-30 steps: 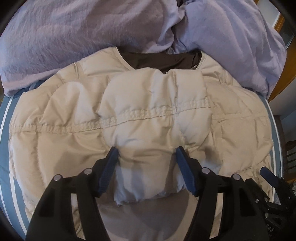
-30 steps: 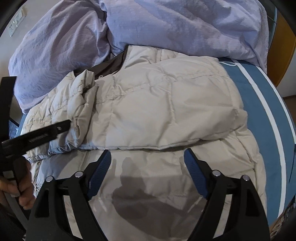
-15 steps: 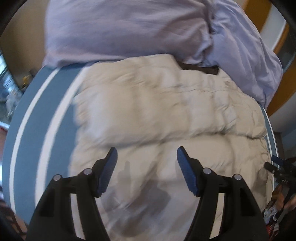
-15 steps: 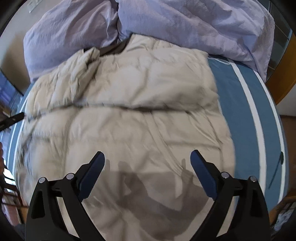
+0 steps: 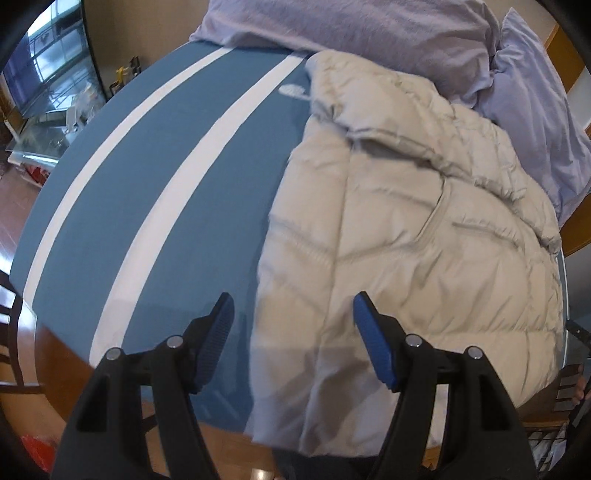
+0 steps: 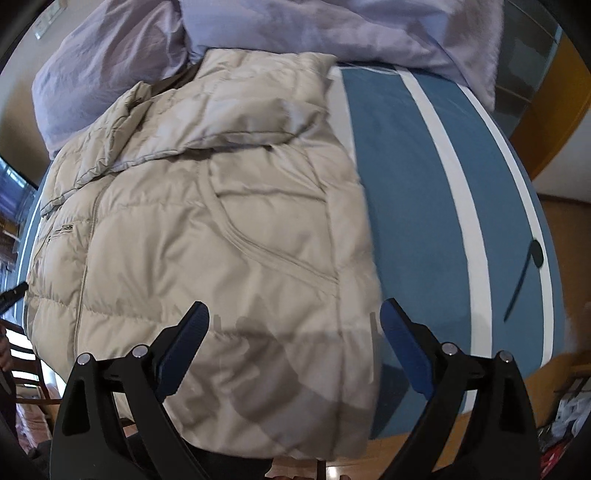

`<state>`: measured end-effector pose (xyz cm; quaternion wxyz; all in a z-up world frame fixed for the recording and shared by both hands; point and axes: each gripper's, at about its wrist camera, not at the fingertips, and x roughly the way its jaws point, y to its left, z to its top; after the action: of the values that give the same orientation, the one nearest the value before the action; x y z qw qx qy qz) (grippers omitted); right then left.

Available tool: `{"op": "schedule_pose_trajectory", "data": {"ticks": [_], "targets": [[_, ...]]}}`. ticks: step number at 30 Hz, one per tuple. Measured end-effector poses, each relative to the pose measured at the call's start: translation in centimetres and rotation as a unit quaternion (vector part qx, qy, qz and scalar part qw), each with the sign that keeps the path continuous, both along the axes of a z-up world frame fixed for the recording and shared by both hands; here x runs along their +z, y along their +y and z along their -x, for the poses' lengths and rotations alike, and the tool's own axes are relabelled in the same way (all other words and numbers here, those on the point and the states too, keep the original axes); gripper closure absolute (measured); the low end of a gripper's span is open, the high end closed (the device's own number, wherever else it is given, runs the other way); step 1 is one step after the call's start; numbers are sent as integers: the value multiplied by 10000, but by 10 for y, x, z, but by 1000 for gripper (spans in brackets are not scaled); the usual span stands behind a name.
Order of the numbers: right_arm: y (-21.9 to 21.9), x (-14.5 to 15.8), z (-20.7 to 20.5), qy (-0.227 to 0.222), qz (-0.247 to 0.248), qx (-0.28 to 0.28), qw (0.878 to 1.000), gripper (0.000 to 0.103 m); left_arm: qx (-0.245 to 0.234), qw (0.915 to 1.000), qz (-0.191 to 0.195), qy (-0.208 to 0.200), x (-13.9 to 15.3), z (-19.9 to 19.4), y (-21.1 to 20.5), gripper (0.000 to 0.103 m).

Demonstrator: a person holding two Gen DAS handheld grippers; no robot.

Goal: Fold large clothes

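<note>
A beige puffer jacket (image 5: 424,240) lies front up on the bed, with a sleeve (image 6: 240,122) folded across its chest. Its hem hangs over the near edge of the bed. My left gripper (image 5: 291,332) hovers open above the jacket's left edge near the hem, one finger over the sheet and the other over the jacket. Over the jacket's (image 6: 207,240) lower right corner my right gripper (image 6: 295,339) stands wide open, its right finger (image 6: 402,343) just past the jacket's side edge. Neither gripper holds anything.
A blue sheet with white stripes (image 5: 155,192) covers the bed on both sides of the jacket. Crumpled lavender bedding (image 6: 332,29) is piled at the far end. A thin dark object (image 6: 532,258) lies on the sheet at the right. Wooden floor (image 5: 18,206) and a chair (image 6: 26,354) surround the bed.
My left gripper swept left from the jacket's middle to its left edge. My right gripper slid right to the right edge, and its jaws spread wider.
</note>
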<state>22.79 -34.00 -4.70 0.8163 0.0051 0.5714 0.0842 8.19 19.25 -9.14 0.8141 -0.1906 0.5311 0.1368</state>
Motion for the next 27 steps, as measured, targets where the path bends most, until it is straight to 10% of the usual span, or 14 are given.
{"op": "schedule_pose_trajectory", "data": {"ticks": [15, 27], "targets": [[-38, -26, 28, 505, -516, -443, 9964, 9, 44, 9990, 439, 40, -16, 29, -8, 36], [-43, -38, 39, 652, -1189, -396, 9900, 39, 129, 9968, 782, -96, -19, 35, -12, 54]]}}
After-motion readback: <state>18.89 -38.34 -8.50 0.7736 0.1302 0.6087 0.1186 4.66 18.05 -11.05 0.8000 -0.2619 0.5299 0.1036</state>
